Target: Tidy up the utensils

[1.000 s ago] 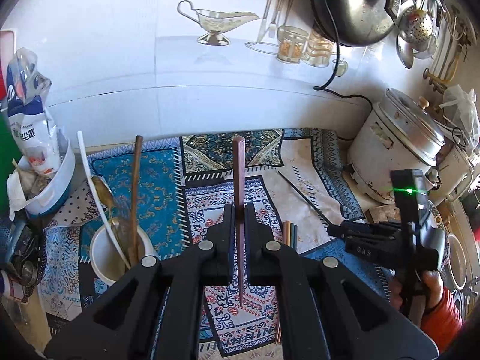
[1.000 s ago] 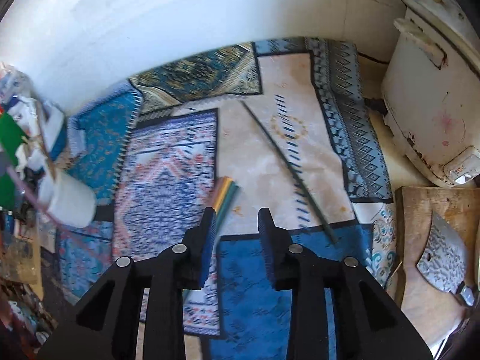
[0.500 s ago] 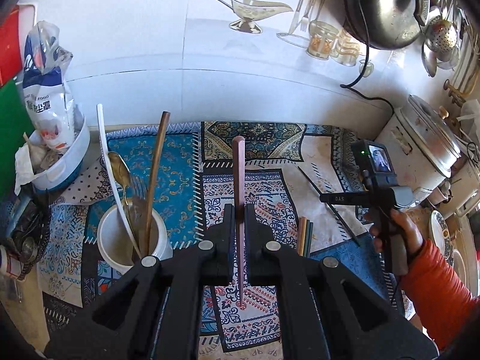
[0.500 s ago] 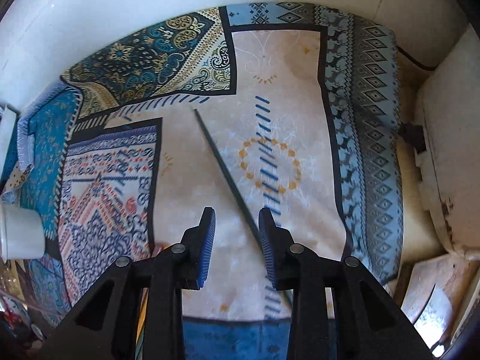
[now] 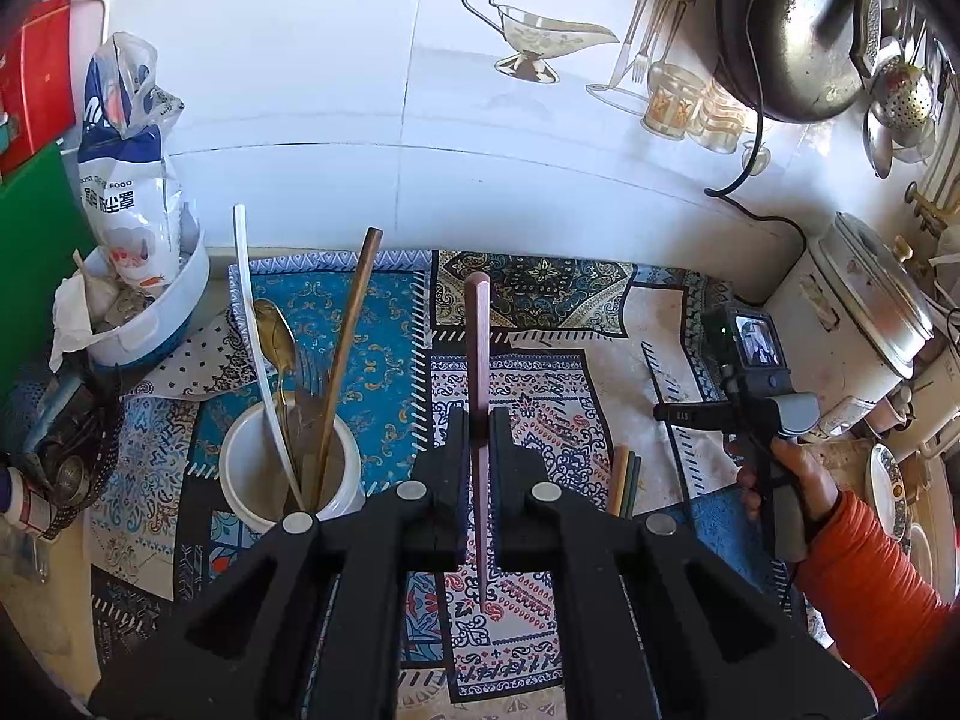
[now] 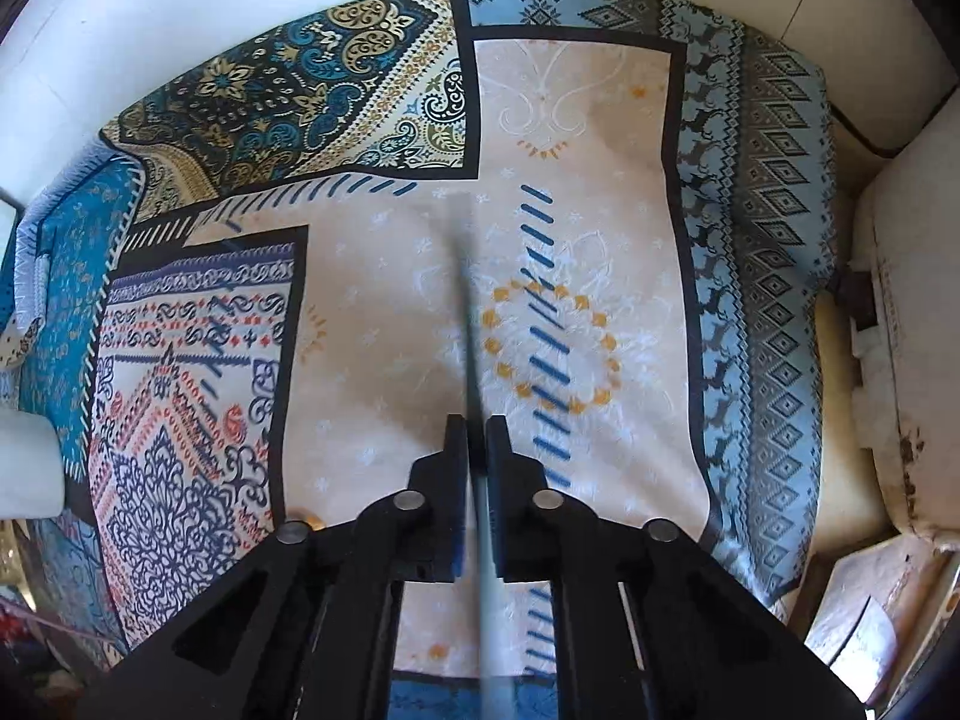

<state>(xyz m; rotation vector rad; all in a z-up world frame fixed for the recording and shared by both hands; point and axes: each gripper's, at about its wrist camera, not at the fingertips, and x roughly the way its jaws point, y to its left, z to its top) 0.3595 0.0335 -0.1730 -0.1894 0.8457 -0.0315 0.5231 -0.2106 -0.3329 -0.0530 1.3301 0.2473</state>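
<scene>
On the patterned cloth [image 5: 384,324] at the left, a white cup [image 5: 252,480] holds a spoon, a fork and 2 sticks. The left gripper [image 5: 478,438] is clamped on a reddish-brown chopstick [image 5: 478,348] above the cloth. Further right, the right gripper [image 6: 477,444] is pinched tight around 1 thin dark chopstick [image 6: 468,312], blurred.

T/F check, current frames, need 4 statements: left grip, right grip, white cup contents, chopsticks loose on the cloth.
1. The left gripper is shut on a reddish-brown chopstick. True.
2. The right gripper is open over bare cloth. False: its fingers pinch a thin dark chopstick.
3. The white cup is empty. False: it holds a white straw, a brown stick, a gold spoon and a fork.
4. Coloured chopsticks lie on the patterned cloth. True.
</scene>
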